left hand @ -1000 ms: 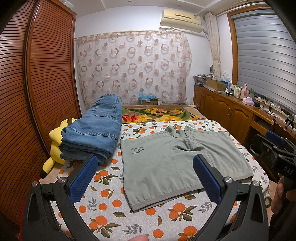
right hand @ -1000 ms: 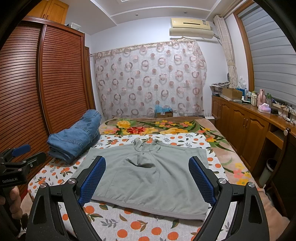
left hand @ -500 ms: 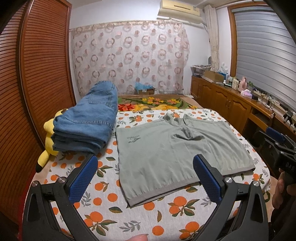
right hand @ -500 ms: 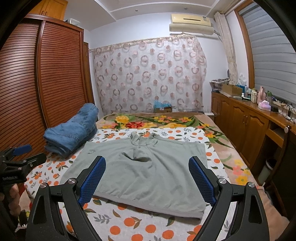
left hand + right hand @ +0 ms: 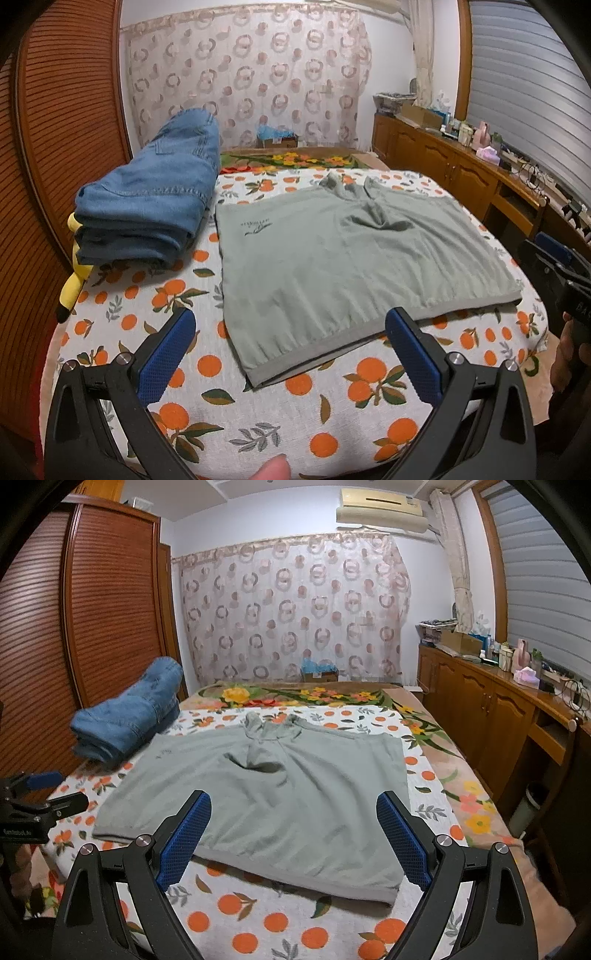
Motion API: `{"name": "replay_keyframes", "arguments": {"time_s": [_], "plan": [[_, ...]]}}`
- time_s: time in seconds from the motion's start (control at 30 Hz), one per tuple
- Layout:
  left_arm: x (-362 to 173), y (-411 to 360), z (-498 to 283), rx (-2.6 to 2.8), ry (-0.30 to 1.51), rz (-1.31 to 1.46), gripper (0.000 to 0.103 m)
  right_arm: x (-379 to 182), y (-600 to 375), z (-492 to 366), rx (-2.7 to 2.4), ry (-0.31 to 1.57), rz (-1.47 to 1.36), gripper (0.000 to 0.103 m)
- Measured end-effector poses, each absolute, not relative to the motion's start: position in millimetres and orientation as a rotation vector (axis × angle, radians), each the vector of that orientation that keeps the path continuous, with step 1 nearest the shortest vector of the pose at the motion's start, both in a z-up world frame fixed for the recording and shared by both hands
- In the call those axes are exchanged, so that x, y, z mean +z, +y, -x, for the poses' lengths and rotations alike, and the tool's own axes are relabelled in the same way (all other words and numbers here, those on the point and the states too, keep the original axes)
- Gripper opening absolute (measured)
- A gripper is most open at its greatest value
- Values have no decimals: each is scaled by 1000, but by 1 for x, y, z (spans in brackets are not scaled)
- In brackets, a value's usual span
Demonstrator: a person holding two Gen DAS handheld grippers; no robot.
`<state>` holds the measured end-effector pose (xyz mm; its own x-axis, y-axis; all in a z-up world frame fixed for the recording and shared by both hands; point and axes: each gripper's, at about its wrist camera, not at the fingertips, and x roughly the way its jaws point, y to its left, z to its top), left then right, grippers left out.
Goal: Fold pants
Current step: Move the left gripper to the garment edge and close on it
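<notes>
Approach step: both grippers hover over the near hem, nothing gripped yet.

Grey-green pants (image 5: 351,258) lie spread flat on the orange-print bedsheet (image 5: 207,402), just beside a folded stack of jeans (image 5: 155,206); left gripper (image 5: 290,345) has its jaws wide apart and empty; right gripper (image 5: 293,834) likewise; judged next: lower each onto a near hem corner, pinch both cloth layers, then carry the edge toward the far side.

Before you: matt grey-green knit cloth garment (image 5: 343,266), ribbed at the hem; stacked blue denim jeans (image 5: 155,206), coarse weave; orange-printed cotton bedsheet (image 5: 332,417); your left claw (image 5: 290,354) in matt black plastic, blue pads (image 5: 166,360) dimpled rubber; glossy slatted wooden wardrobe door (image 5: 110,609).
</notes>
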<state>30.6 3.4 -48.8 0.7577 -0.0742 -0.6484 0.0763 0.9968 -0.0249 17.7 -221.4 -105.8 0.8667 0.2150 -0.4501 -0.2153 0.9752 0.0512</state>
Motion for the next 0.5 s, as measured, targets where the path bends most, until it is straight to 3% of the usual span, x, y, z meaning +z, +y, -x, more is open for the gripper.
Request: {"name": "replay_keyframes", "arguments": {"time_s": [0.3,0.5], "plan": [[-61,30,-36,-113,734,0,102,-104,-225,-20,264,517,22,92],[-67,55,-37,-88,731,26,84,-103,-232,-22,270,524,20,92]]}}
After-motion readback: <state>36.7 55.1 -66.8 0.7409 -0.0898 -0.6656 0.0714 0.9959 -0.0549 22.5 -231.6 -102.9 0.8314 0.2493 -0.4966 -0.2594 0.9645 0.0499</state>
